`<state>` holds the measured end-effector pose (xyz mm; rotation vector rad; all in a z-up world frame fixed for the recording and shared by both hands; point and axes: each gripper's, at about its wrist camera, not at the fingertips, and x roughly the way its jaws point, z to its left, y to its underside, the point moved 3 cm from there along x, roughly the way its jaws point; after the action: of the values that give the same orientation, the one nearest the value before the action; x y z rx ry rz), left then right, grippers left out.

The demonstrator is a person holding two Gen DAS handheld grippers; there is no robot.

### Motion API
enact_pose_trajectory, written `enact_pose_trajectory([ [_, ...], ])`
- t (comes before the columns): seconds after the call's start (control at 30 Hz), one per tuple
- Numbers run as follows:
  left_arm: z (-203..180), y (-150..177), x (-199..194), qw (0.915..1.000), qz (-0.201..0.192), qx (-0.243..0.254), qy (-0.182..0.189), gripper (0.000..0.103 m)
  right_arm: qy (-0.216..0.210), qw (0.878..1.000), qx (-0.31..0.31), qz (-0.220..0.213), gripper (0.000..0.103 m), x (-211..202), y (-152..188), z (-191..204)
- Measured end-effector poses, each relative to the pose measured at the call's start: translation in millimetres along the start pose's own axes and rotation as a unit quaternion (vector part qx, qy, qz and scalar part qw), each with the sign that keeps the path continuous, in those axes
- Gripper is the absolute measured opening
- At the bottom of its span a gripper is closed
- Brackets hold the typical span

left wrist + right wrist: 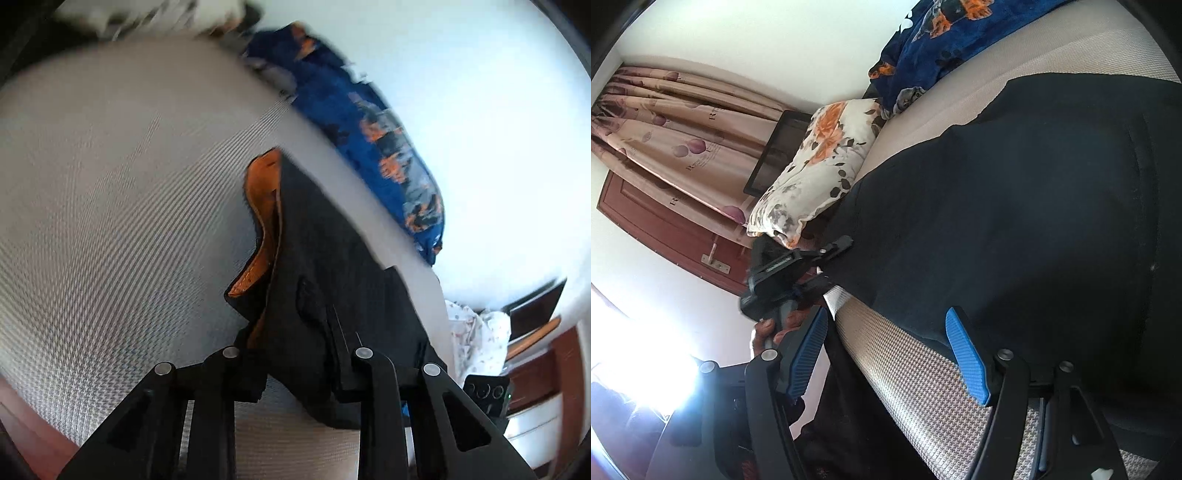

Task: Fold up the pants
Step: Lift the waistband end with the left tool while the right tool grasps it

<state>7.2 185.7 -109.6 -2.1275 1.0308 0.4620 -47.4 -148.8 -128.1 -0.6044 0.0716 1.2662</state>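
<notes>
Pants, black with an orange lining, lie across a woven grey-beige mattress, reaching its near edge. The left gripper is clenched on a bunched fold of them. The right gripper stands released at the mattress edge, blue pads bare. A blue floral blanket and floral pillow line the far edge; curtains hang beyond.

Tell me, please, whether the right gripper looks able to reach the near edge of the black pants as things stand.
Probably yes. The right gripper has its jaws open, and the near edge of the black pants lies just ahead of them on the woven mat, with nothing in between.
</notes>
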Motion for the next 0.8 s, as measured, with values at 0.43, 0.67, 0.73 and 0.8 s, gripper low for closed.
enact_pose_trajectory([
  [0.43, -139.5, 4.4, -12.7, 0.9745, -0.070, 0.213, 0.003, 0.026, -0.004, 0.998, -0.001, -0.070, 0.065, -47.8, -32.6, 2.6],
  [0.67, -195.5, 21.0, 9.8, 0.9613, -0.052, 0.269, 0.030, 0.026, -0.034, 0.993, 0.019, -0.109, 0.068, -79.3, -48.1, 0.7],
  [0.73, -210.5, 30.4, 20.1, 0.9554, -0.044, 0.290, 0.032, 0.026, -0.047, 0.992, 0.032, -0.115, 0.069, -87.7, -54.3, -2.1],
  [0.8, -220.1, 40.2, 26.6, 0.9507, -0.035, 0.306, 0.036, 0.026, -0.060, 0.990, 0.043, -0.119, 0.071, -93.9, -61.2, -4.2],
])
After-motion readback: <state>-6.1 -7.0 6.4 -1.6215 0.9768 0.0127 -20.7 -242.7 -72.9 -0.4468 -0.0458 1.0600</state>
